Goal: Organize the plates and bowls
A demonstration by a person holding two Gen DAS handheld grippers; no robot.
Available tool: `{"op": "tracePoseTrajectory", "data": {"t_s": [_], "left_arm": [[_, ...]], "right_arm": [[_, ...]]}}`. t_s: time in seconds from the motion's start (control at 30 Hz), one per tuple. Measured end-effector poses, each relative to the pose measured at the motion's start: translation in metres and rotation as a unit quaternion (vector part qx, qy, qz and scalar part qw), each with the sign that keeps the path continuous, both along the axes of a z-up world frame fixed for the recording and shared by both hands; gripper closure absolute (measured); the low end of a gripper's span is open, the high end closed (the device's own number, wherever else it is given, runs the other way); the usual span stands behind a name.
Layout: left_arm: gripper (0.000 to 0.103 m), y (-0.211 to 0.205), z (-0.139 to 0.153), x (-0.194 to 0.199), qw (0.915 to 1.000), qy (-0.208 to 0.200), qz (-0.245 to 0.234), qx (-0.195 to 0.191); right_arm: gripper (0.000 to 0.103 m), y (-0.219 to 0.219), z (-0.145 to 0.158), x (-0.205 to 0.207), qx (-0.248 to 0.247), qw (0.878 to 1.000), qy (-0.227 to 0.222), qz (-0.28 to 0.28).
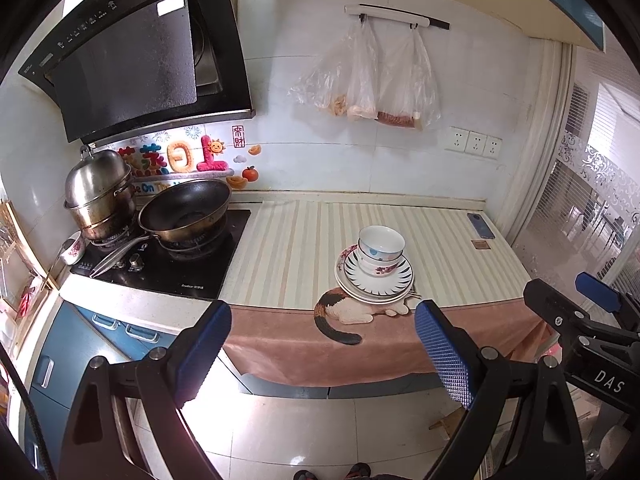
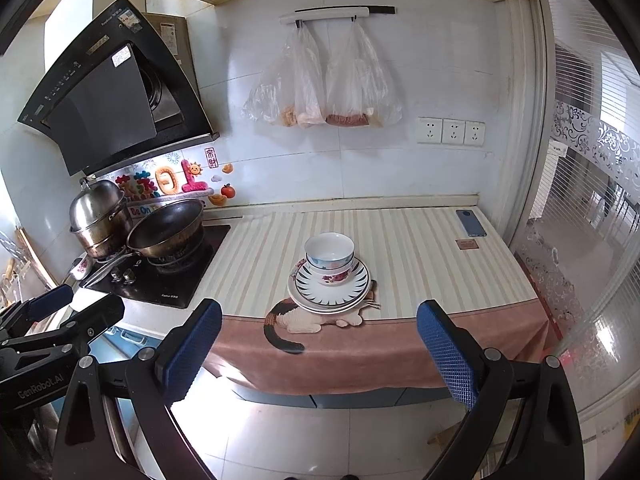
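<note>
While spread wide and empty, both grippers point(image 1: 322, 344) point(image 2: 320, 340) short of stacked dishes point(image 2: 329, 276).

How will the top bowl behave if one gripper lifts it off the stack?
The top bowl looks like glazed ceramic, so probably rigid, fairly heavy and slippery against the pads. It sits nested in a second bowl on stacked plates, so a tilted pull may drag or rattle what's beneath. Likely chips if dropped.

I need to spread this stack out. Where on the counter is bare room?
Free: the striped mat between the dish stack and the phone, and the strip between stack and stove. Crowded: the stove, holding wok and steamer pot.
</note>
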State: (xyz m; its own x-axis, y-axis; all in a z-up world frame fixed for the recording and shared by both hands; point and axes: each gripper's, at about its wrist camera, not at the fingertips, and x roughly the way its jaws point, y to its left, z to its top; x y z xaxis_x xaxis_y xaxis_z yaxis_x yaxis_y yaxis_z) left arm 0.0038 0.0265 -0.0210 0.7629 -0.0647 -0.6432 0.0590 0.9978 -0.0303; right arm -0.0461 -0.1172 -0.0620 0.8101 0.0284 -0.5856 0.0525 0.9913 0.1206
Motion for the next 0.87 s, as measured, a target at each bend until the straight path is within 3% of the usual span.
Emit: {"op": "tracePoseTrajectory", "data": {"t_s": [0.87], "left_arm": [[0.009, -0.0012, 0.0011, 0.0019, 1.0000, -0.006, 0.001, -0.002]], "right_arm": [[0.003, -0.0086, 0.0001, -0.0048, -0.001, 1.000, -0.008, -0.007]]}}
